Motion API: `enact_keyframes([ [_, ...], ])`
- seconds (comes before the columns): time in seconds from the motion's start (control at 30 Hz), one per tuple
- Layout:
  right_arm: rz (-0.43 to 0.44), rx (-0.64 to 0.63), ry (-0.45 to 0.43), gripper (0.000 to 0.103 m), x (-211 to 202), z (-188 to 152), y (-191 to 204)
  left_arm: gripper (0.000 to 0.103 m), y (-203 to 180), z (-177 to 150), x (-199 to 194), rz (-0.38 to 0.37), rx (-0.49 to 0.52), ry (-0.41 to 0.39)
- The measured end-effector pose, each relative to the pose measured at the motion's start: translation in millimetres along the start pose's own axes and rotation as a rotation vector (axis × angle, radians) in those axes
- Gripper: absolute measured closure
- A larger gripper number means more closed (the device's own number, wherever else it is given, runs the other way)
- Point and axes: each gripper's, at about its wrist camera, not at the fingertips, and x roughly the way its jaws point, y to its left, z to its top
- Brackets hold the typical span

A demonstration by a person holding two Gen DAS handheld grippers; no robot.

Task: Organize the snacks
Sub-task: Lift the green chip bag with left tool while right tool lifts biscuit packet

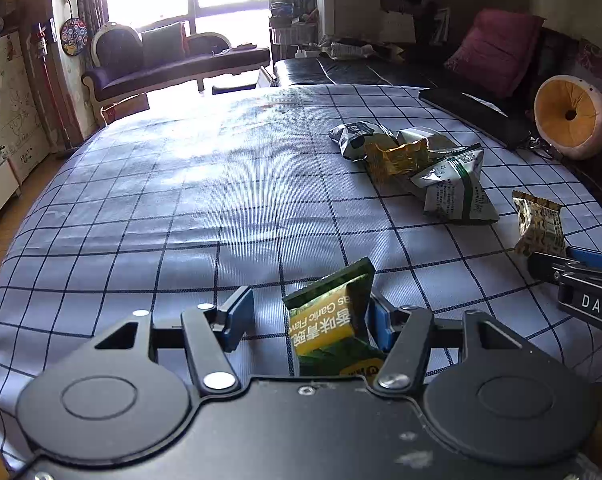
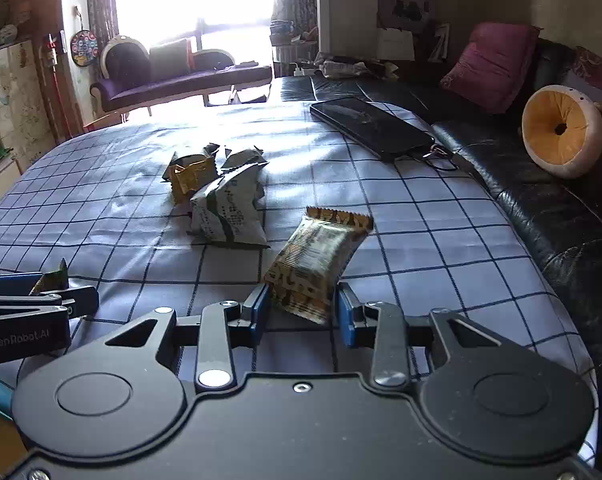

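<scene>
My left gripper (image 1: 307, 320) is open around a green and yellow garlic-flavour snack packet (image 1: 333, 324) that leans on its right finger. My right gripper (image 2: 301, 310) holds a brown and gold snack packet (image 2: 315, 258) between its blue pads, jaws closed on the packet's lower end; the packet also shows in the left wrist view (image 1: 539, 224). A pile of several packets lies on the checked tablecloth: a white and green one (image 2: 227, 216) (image 1: 455, 186), a gold one (image 2: 191, 176) (image 1: 397, 156), and silver ones behind (image 1: 357, 138).
A black phone (image 2: 375, 126) with a cable lies at the table's far right edge. A black leather sofa (image 2: 541, 200) with a round orange cushion (image 2: 561, 130) and a magenta pillow (image 2: 489, 66) runs along the right. The checked tablecloth (image 1: 181, 200) covers the table.
</scene>
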Motion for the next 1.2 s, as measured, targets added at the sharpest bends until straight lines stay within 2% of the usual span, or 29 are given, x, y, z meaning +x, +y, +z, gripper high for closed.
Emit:
enact_keyframes([
  [0.13, -0.043, 0.006, -0.009, 0.054, -3, -3, -2, 0.04, -1, -2, -2, 0.0, -0.007, -0.005],
  [0.37, -0.01, 0.102, 0.0, 0.052, 2, 10, -9, 0.036, 0, 0, -3, -0.036, 0.011, 0.026],
  [0.6, 0.029, 0.237, -0.001, 0.05, -8, 23, -24, 0.036, -5, -1, -2, -0.016, 0.027, 0.026],
  [0.73, -0.023, 0.238, -0.018, 0.05, 2, 34, -21, 0.036, -6, -1, 0, -0.012, 0.026, 0.026],
  [0.93, -0.069, 0.236, 0.033, 0.05, 32, 39, -14, 0.035, -9, -2, 1, 0.001, 0.04, 0.024],
  [1.2, -0.074, 0.195, 0.044, 0.046, 35, 34, -6, 0.036, -6, -4, 1, -0.012, 0.026, 0.017],
])
